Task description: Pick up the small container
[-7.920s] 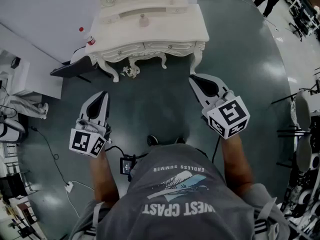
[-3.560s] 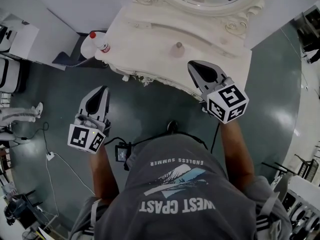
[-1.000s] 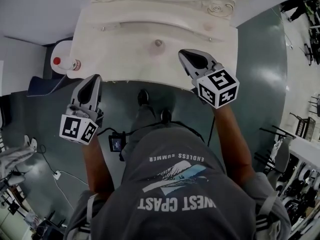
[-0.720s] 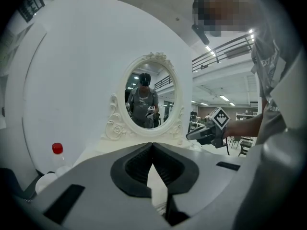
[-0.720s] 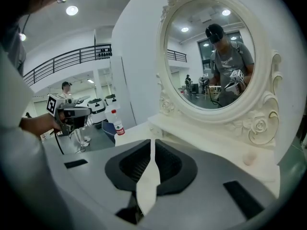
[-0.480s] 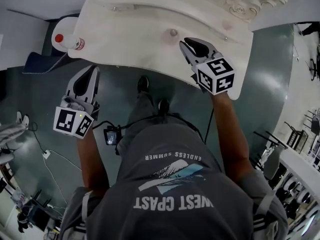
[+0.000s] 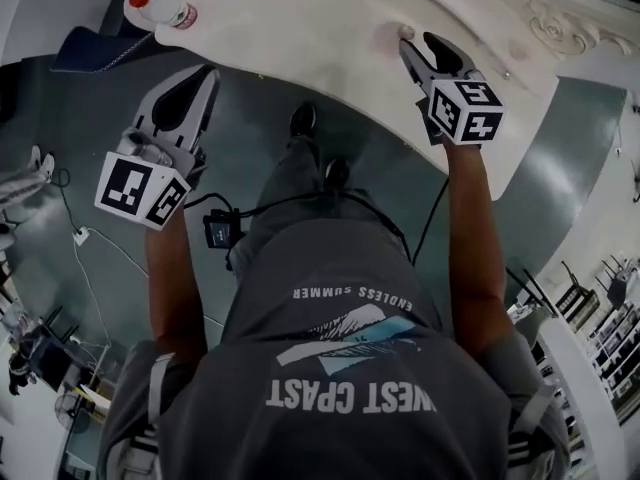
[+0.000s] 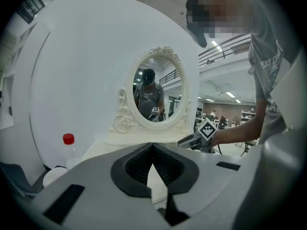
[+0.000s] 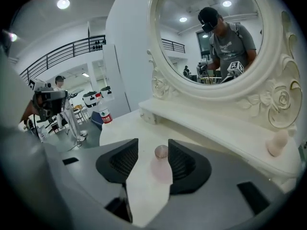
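The small container [image 9: 162, 166], a pale pink bottle with a round brownish cap, stands upright on the white dressing table [image 9: 120, 128]. It sits between the jaws of my right gripper [image 9: 152, 150], close to the right pad, with a gap to the left pad. Those jaws are opening. The head view shows the container [image 7: 405, 33] just beyond the right gripper [image 7: 418, 48]. My left gripper [image 7: 203, 76] hangs in front of the table, off its edge, jaws together and empty; the left gripper [image 8: 152, 145] view confirms this.
A water bottle [image 7: 160, 8] with a red cap stands at the table's left end. An oval mirror [image 9: 216, 37] in an ornate frame rises behind a raised shelf, with a second pink item [image 9: 277, 143] at its right. The person's feet are under the table's edge.
My right gripper has moved forward over the tabletop to the container and its jaws have spread. The left gripper has stayed shut, off the table's front.
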A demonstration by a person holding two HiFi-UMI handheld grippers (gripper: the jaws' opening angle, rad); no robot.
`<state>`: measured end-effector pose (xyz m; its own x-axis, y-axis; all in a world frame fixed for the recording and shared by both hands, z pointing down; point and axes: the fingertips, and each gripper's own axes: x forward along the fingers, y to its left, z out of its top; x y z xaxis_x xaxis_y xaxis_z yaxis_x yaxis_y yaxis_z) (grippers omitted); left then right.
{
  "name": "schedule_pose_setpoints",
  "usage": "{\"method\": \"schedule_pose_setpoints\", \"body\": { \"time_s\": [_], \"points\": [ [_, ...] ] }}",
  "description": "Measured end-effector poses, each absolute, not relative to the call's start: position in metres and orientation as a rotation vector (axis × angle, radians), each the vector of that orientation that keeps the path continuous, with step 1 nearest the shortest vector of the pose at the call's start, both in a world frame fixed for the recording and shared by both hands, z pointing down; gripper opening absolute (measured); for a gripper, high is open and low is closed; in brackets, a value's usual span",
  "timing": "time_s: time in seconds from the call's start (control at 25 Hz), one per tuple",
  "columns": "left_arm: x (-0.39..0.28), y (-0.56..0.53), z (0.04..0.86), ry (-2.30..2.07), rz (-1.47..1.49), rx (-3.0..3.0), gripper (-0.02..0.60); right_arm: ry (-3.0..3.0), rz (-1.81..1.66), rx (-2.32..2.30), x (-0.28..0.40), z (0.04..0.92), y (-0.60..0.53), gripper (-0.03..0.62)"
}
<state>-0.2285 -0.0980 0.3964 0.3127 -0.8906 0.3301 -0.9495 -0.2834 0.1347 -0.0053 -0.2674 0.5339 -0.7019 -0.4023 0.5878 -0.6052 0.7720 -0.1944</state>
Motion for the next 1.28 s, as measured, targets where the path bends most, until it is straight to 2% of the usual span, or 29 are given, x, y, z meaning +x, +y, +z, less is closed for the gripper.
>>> {"method": "schedule_pose_setpoints", "body": {
  "time_s": [0.24, 0.56, 0.84, 1.0, 1.28],
  "points": [
    [-0.242, -0.092, 0.403, -1.690, 0.292, 2.241, 0.015, -2.380, 0.495, 0.753, -0.016, 0.575, -0.281, 0.252],
    [-0.257, -0.082, 0.413, -1.711, 0.307, 2.184, 0.015, -2.354, 0.411, 0.778, -0.030, 0.608, -0.293, 0.253],
    [-0.261, -0.077, 0.420, -1.705, 0.309, 2.170, 0.015, -2.377, 0.335, 0.824, -0.034, 0.612, -0.299, 0.229],
    [-0.260, -0.077, 0.422, -1.699, 0.308, 2.175, 0.016, -2.385, 0.323, 0.857, -0.033, 0.608, -0.300, 0.154],
    [-0.263, -0.077, 0.413, -1.698, 0.299, 2.203, 0.015, -2.369, 0.336, 0.870, -0.033, 0.601, -0.291, 0.144]
  ]
}}
